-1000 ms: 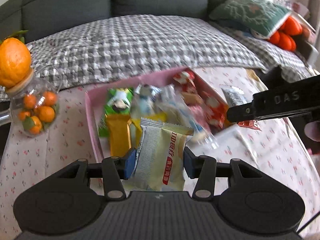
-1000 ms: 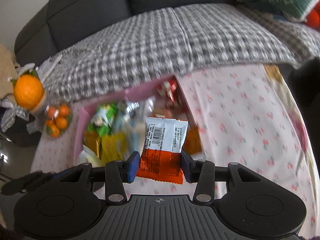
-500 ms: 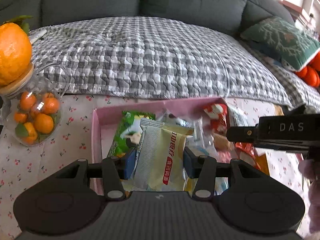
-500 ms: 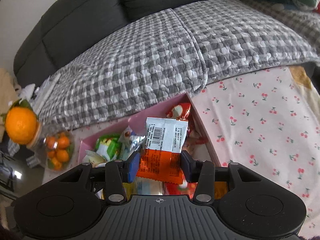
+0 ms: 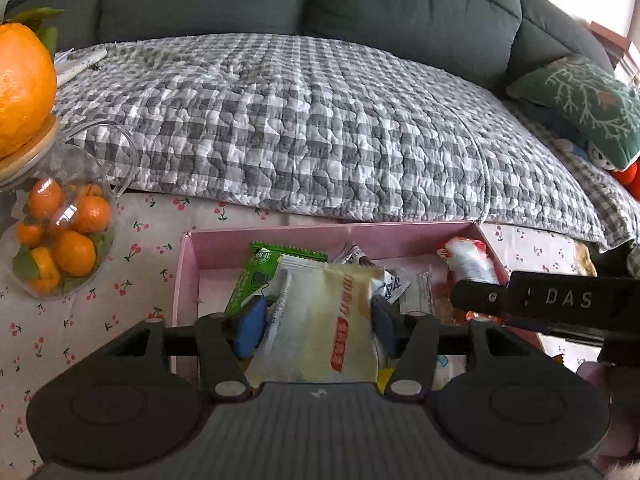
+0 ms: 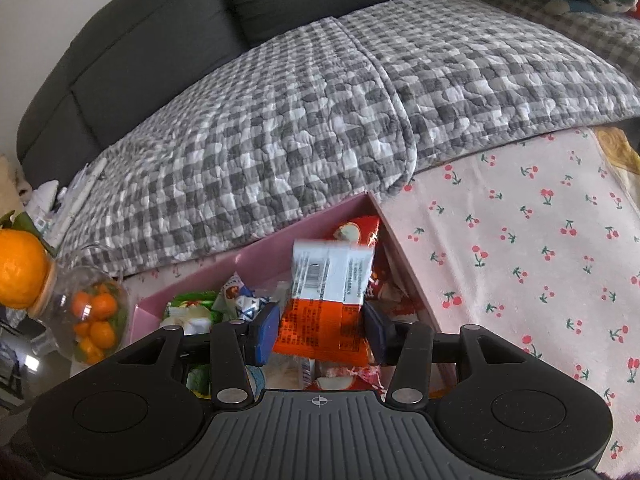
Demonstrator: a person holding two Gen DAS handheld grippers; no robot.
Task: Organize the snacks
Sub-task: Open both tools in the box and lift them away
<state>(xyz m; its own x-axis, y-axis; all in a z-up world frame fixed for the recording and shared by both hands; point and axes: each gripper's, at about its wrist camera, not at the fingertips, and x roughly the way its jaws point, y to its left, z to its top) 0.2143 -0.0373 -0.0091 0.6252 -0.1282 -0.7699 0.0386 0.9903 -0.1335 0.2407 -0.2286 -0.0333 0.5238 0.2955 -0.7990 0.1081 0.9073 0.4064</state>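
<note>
Both tongs have come down over the pink box [image 5: 188,264]. Left tongs [image 5: 316,326] have just been opening, the yellow packet [image 5: 320,320] loose between them. Right tongs [image 6: 320,330] have opened slightly, pads beside the orange packet [image 6: 324,320]. At ten o'clock stands a jar [image 5: 60,240].

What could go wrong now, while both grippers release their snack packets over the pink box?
The left gripper has just been opening around the yellow packet. It may land propped on the green packet rather than flat.

The orange packet hangs near the pink box right wall and could catch there or fall outside.
</note>
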